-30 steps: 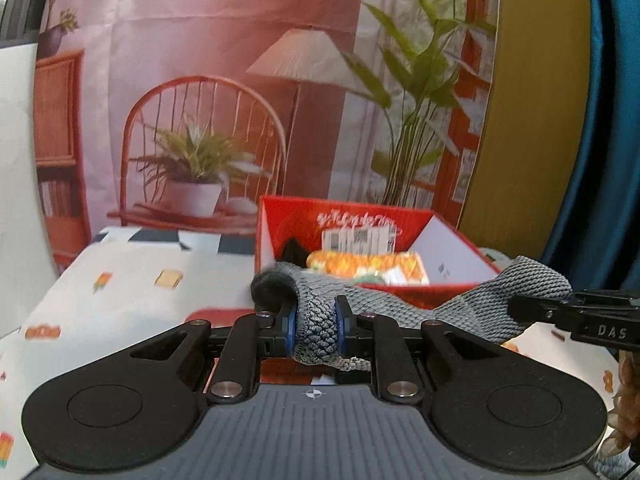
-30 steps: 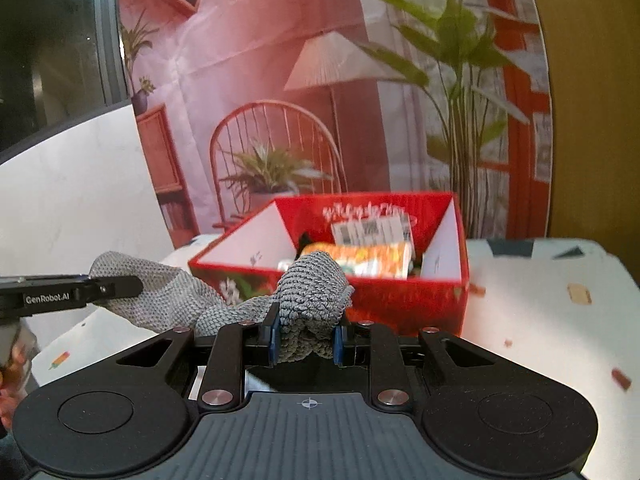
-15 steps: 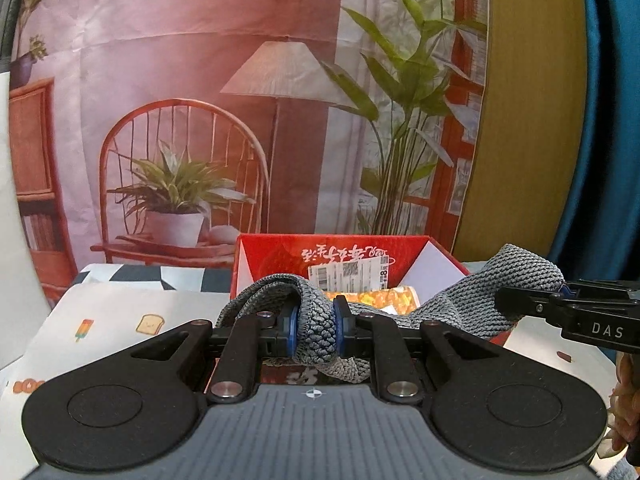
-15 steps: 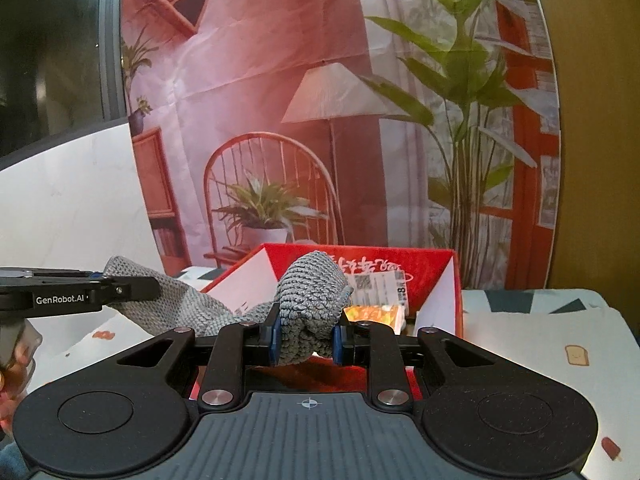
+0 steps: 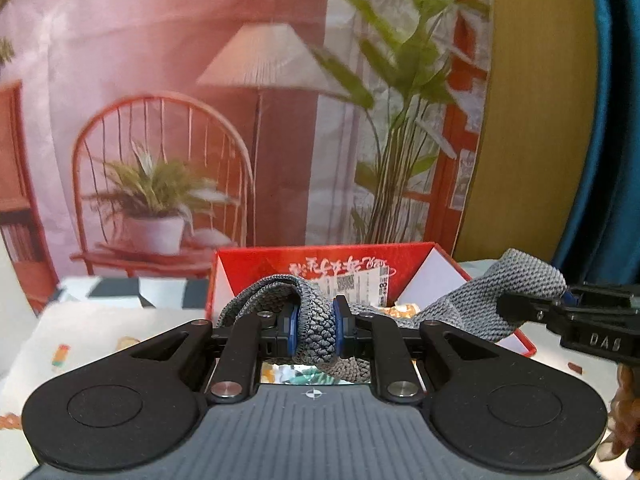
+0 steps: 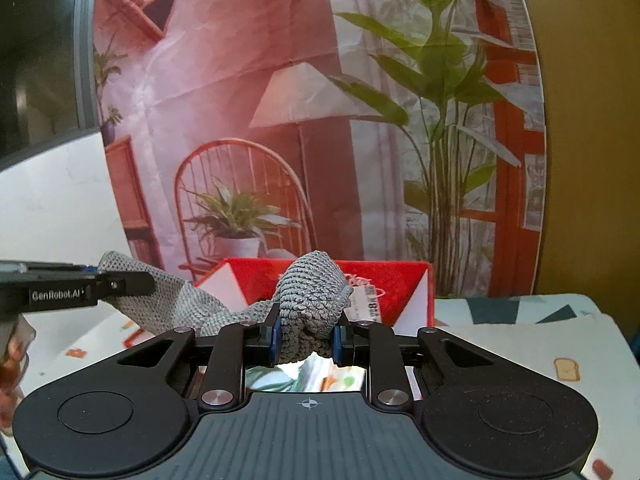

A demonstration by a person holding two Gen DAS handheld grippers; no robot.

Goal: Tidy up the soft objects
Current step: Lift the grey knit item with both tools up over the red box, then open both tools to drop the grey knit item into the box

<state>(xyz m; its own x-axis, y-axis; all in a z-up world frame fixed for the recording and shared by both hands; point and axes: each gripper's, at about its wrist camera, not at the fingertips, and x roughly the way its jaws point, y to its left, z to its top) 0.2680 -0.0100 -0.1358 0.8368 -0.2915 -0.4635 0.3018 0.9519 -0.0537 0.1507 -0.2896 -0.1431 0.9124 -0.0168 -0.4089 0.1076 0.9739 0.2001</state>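
A grey knitted cloth [image 5: 472,308] is stretched between my two grippers, in front of an open red box [image 5: 256,272]. My left gripper [image 5: 314,330] is shut on one end of the cloth. My right gripper [image 6: 304,334] is shut on the other end [image 6: 312,300]. In the left wrist view the right gripper [image 5: 560,306] comes in from the right edge, pinching the cloth. In the right wrist view the left gripper [image 6: 120,284] comes in from the left edge. The red box [image 6: 400,276] holds a white labelled packet [image 5: 360,280] and an orange item [image 5: 396,310].
The box stands on a table with a white patterned cloth [image 6: 520,344]. A printed backdrop [image 5: 240,120] with a chair, lamp and plants hangs behind the table. A blue curtain [image 5: 616,120] hangs at the far right in the left wrist view.
Both grippers have risen and tilted up with the cloth still held between them. The red box now sits lower in both views and less of its inside shows.
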